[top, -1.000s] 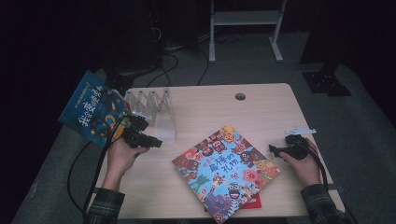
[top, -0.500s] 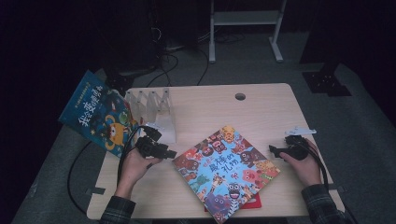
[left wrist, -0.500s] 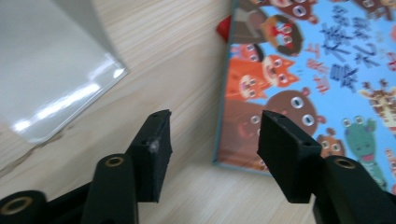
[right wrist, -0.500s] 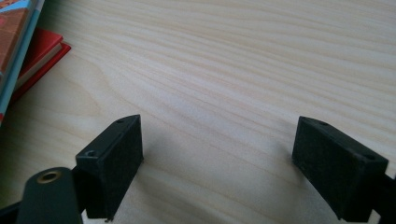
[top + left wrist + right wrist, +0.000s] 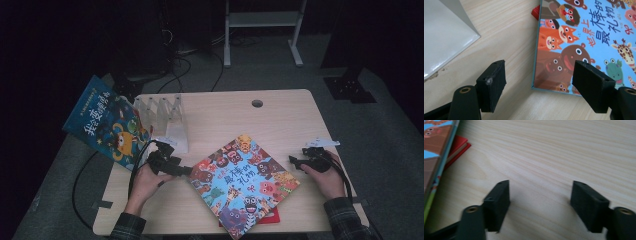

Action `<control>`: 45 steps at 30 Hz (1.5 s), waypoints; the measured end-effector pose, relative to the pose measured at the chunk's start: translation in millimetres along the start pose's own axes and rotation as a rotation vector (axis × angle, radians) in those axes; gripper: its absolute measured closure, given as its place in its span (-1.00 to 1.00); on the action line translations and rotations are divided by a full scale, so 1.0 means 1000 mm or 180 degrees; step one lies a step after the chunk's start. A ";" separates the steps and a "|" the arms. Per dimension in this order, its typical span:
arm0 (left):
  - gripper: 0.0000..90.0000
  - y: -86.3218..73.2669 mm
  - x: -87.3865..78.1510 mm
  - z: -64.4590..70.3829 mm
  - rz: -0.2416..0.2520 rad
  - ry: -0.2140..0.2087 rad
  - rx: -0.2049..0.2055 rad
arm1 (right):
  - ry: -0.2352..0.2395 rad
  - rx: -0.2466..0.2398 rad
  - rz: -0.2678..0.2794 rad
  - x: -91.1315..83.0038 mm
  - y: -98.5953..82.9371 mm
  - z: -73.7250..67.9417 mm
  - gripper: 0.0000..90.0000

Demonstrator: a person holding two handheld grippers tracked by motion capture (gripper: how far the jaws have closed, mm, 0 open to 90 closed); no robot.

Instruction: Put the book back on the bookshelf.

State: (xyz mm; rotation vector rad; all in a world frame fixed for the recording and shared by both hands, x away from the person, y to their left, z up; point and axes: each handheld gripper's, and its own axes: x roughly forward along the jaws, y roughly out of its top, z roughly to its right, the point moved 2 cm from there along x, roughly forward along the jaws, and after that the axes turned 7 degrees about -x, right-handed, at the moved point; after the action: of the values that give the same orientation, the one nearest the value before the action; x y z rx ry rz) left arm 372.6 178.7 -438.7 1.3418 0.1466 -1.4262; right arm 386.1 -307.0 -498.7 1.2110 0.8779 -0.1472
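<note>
Looking down from the high view, the left gripper [image 5: 181, 170] sits at the left corner of the bright animal-cover picture book [image 5: 243, 183] lying flat mid-table on a thin red book [image 5: 272, 216], while the right gripper [image 5: 296, 161] waits off its right corner; the clear plastic slotted book rack [image 5: 167, 119] holds nothing, a dark blue monster-cover book [image 5: 107, 125] leaning outside it. In the left gripper view, wide-spread jaws straddle that corner, and I judge a flat closure could skid over the cover and shove the book instead of catching it. In the right gripper view, jaws gape above bare wood.

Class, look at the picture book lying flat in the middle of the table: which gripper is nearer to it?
Left. The left gripper is at the picture book's left corner, fingers open; the right gripper sits just off its right edge.
</note>
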 end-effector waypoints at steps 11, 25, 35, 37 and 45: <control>-0.42 -0.006 0.002 0.005 -0.0080 0.0029 0.0105 | 0.0214 -0.0022 0.0019 -0.022 0.003 -0.009 -0.05; -0.42 -0.007 -0.004 0.002 -0.0001 0.0012 0.0074 | 0.0405 0.0033 0.0163 -0.052 0.001 -0.009 -0.16; -0.41 -0.009 -0.004 0.002 -0.0035 -0.0040 0.0093 | 0.0494 0.0030 0.0161 -0.070 -0.013 -0.014 -0.16; -0.40 -0.009 -0.003 0.003 -0.0036 -0.0051 0.0090 | 0.0506 0.0033 0.0166 -0.075 -0.016 -0.015 -0.16; -0.37 -0.009 0.003 0.009 -0.0111 -0.0101 0.0141 | 0.0539 0.0021 0.0157 -0.084 -0.026 -0.021 -0.17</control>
State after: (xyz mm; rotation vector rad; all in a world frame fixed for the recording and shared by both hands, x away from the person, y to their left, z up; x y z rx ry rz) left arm 361.4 174.2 -443.3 1.3577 0.1189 -1.4870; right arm 304.7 -328.4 -464.8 1.2633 0.9942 -0.0076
